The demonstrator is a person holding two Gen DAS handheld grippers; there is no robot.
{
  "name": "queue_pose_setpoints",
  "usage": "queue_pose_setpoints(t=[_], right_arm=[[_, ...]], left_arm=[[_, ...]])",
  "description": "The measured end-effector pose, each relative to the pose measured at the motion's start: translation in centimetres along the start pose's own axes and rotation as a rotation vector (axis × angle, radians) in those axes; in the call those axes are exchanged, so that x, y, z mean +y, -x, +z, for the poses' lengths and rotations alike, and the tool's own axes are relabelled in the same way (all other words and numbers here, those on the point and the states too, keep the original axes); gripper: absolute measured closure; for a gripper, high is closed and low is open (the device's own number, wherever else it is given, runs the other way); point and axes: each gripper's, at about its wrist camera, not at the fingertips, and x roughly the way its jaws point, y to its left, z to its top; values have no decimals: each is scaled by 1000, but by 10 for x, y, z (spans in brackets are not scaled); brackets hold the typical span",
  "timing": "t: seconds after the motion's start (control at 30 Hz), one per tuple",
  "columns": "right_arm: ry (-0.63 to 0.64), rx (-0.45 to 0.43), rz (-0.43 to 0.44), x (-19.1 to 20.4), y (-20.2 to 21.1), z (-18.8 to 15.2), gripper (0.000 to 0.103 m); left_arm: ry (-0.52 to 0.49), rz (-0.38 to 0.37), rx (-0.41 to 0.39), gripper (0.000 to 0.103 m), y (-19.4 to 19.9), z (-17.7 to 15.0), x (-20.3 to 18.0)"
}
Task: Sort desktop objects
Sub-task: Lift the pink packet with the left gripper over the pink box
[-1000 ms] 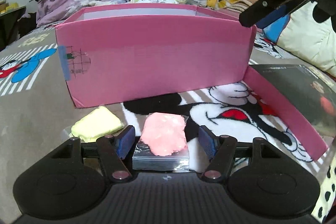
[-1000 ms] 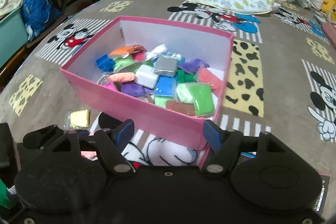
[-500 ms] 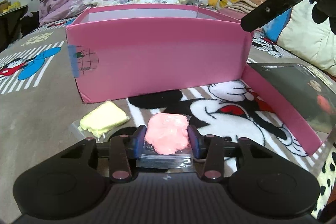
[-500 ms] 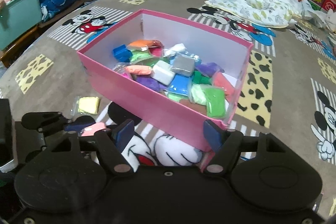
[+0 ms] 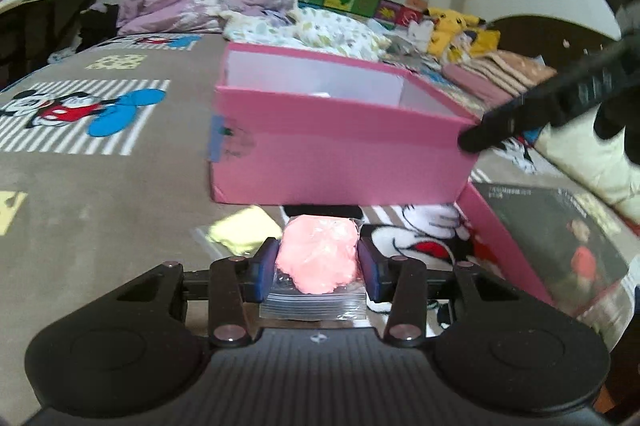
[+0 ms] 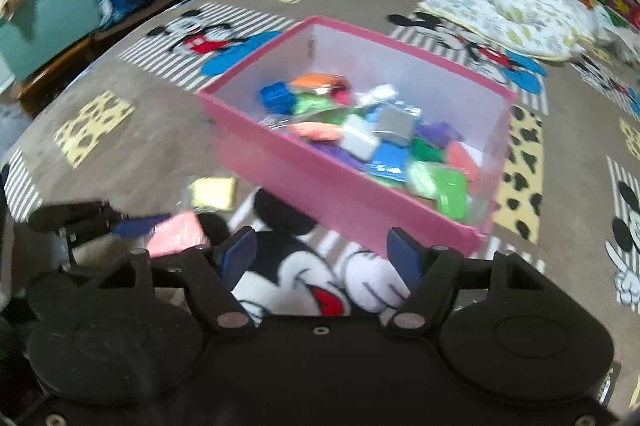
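The left gripper (image 5: 318,268) has its blue pads pressed against both sides of a pink clay packet (image 5: 318,254), low in the centre of the left wrist view; a second ago those jaws stood wide on either side of the packet as it lay on the blanket, then closed on it and have kept that width since, so the grasp looks finished. The clear bag end of the packet juts back toward the camera, and the packet now appears lifted off the cartoon-print blanket (image 5: 100,186), with the view sitting higher than before and the rim of the pink box (image 5: 340,154) showing its white inner wall. In the right wrist view the right gripper (image 6: 322,252) has its jaws spread with nothing between them, framing the near wall of the box at the bottom centre, unchanged in width over the last second. The box fills the middle of that frame, already loaded with many coloured clay packets (image 6: 380,142). A yellow clay packet (image 6: 213,192) lies on the blanket just left of the box's near corner, ungrasped. Judging by this, the pink packet is likely bound for the box, and the yellow one remains to be sorted; the soft clay may deform under the pinch, and the slippery bag could slide
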Motion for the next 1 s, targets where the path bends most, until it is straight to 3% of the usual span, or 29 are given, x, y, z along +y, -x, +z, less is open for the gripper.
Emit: queue_pose_setpoints(t=[0.2,0.37,0.5,0.7,1.0], right_arm=[[206,52,27,31,-10,-4,31],[272,108,47,28,-18,-16,31],[252,131,57,16,-21,-22,31],[258,140,60,9,-24,-28,31],[511,219,44,32,-40,-51,31]], left_arm=[[-30,17,-2,62,19,14,9],[-60,25,-16,62,34,36,14],[-72,32,-27,62,39,54,18],[-73,36,-23,62,33,73,19],[-32,30,-21,61,13,103,23]])
